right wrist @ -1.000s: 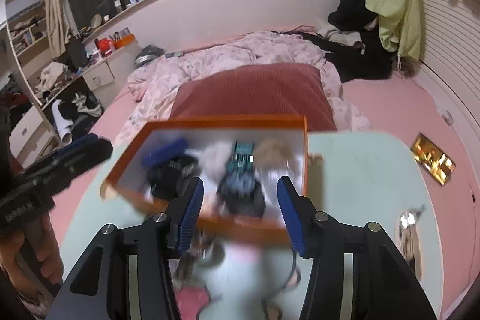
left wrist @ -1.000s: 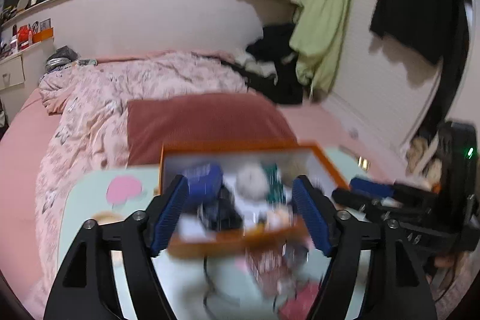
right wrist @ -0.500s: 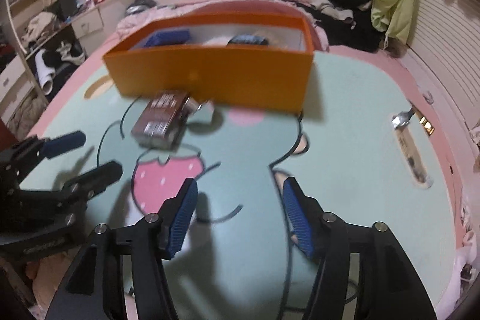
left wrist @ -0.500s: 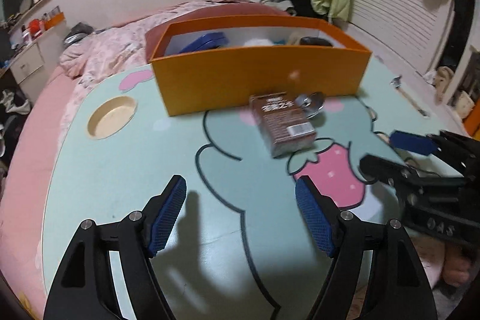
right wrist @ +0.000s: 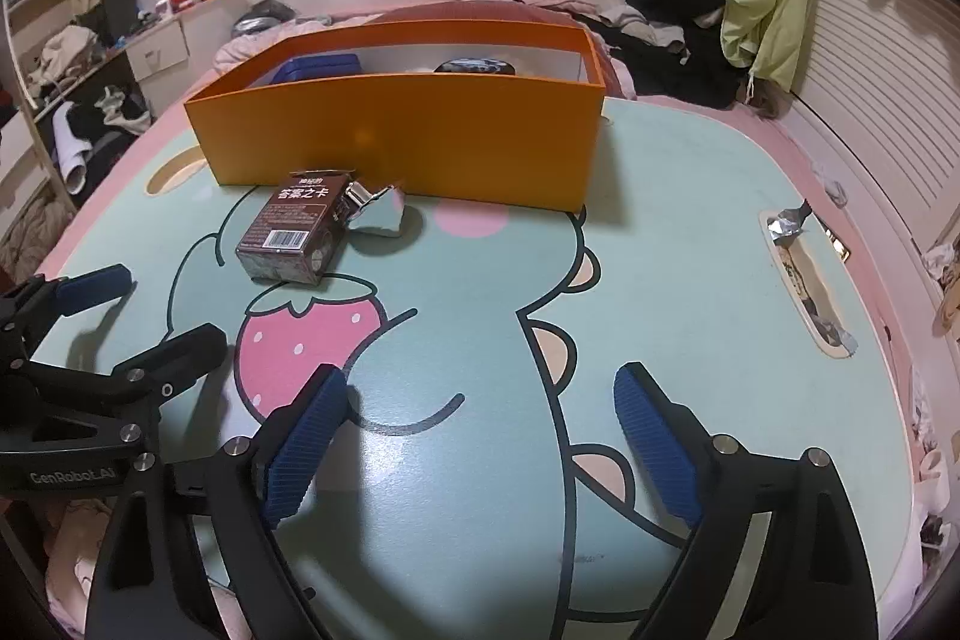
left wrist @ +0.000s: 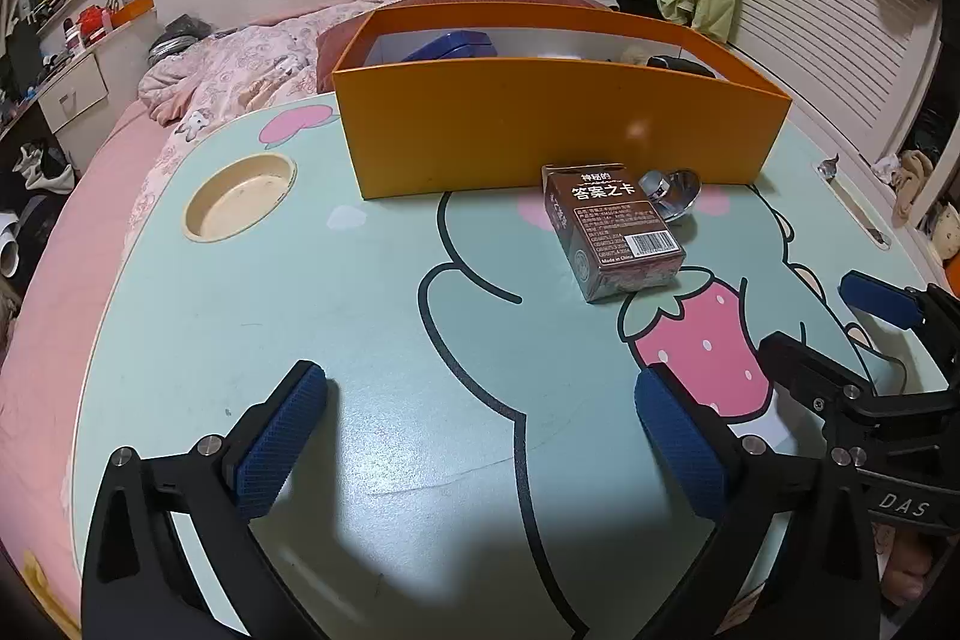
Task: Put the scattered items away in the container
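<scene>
Just in front of the orange box (left wrist: 558,124), the brown card pack (left wrist: 612,235) lay flat with a shiny metal clip (left wrist: 672,189) touching its far corner. Both the left gripper (left wrist: 480,418) and right gripper (right wrist: 480,424) hovered nearer than the pack, fingers spread and empty. Grabbing the pack might knock the clip away. The box's contents were mostly hidden behind its front wall.
</scene>
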